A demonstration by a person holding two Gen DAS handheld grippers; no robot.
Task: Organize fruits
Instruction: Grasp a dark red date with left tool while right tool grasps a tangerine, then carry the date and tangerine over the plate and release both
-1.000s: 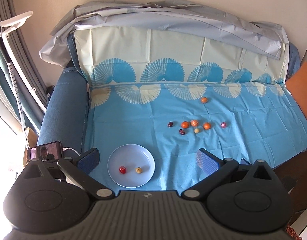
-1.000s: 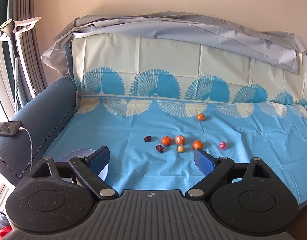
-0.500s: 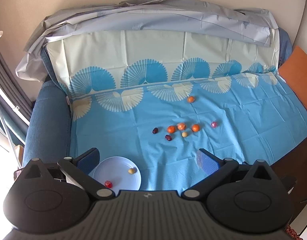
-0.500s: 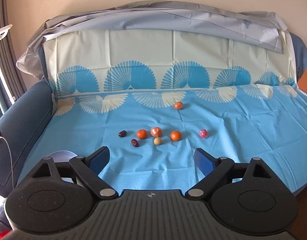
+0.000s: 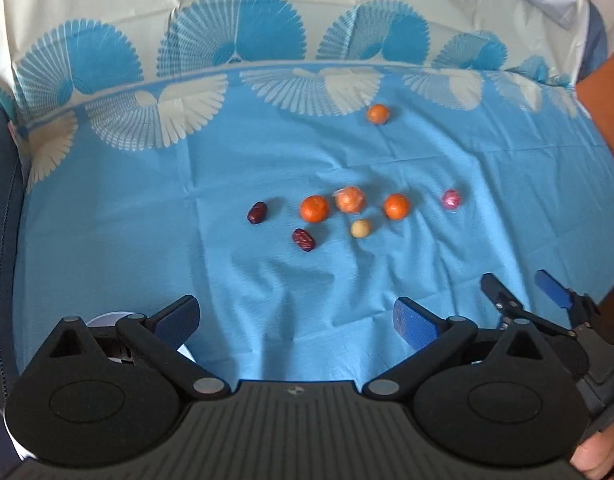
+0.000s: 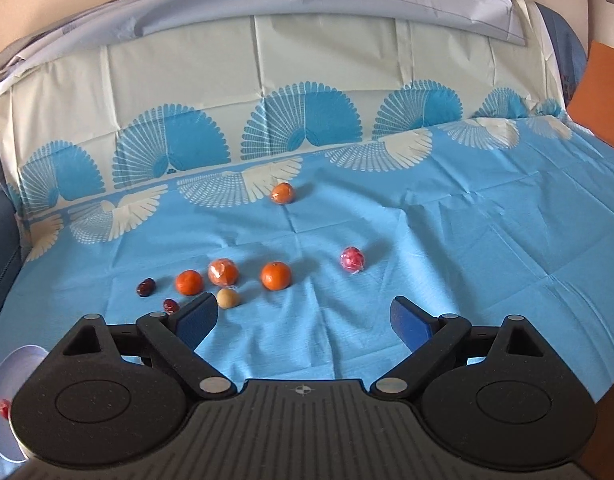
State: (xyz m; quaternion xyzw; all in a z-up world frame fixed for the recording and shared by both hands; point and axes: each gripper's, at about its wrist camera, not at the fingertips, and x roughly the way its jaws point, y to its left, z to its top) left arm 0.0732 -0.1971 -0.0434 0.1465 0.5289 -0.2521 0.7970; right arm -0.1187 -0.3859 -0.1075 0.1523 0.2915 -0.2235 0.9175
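My left claw: wide open, empty, above the blue cloth.
My right claw: jaws opening, nothing between them.
Fruits: oranges, two dates, a pale ball clustered mid-cloth; one orange farther back.
Plate: lower left, red fruit inside.

Eight small fruits lie loose on the blue cloth: three oranges and a plastic-wrapped one clustered, a pale ball just below, two dark red dates left, a pink fruit right. One orange sits apart, farther back.
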